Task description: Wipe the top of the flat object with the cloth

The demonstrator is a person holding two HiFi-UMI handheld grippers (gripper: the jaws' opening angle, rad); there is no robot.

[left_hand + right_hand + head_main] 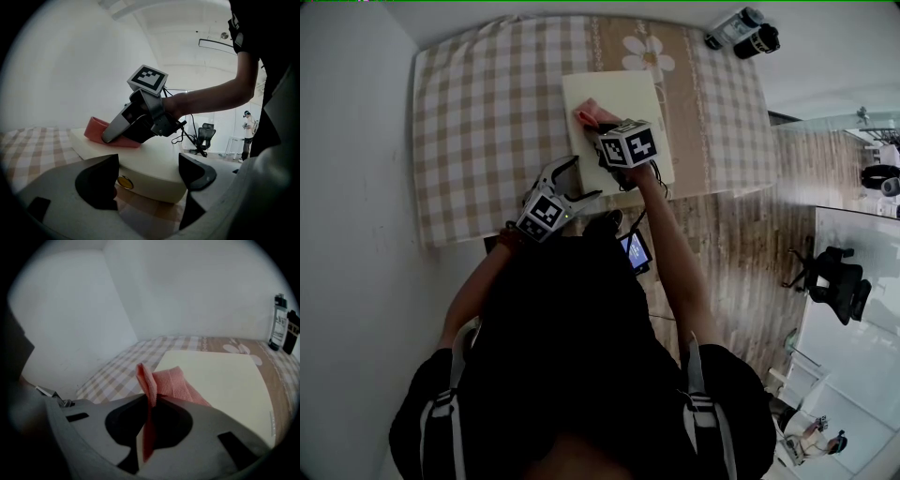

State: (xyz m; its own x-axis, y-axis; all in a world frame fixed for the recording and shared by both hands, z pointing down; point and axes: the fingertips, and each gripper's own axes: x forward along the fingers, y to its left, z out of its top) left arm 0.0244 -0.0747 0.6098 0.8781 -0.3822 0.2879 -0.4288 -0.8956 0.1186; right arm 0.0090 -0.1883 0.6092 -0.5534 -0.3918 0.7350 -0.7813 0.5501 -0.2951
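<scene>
A cream flat object (623,103) lies on the checked tablecloth (487,112). My right gripper (598,127) is shut on a pink cloth (589,115) and holds it down on the object's near left part. In the right gripper view the cloth (171,380) is pinched between the jaws, its folds resting on the cream top (225,376). My left gripper (581,178) is open and holds nothing, just off the object's near left corner. In the left gripper view the object's rounded edge (154,173) lies between the jaws, with the right gripper (136,124) and the cloth (96,129) beyond.
Two dark bottles (741,33) stand at the table's far right corner, also in the right gripper view as bottles (282,326). A white wall runs along the left. A small lit screen (635,250) hangs at the person's chest. An office chair (834,281) stands on the floor to the right.
</scene>
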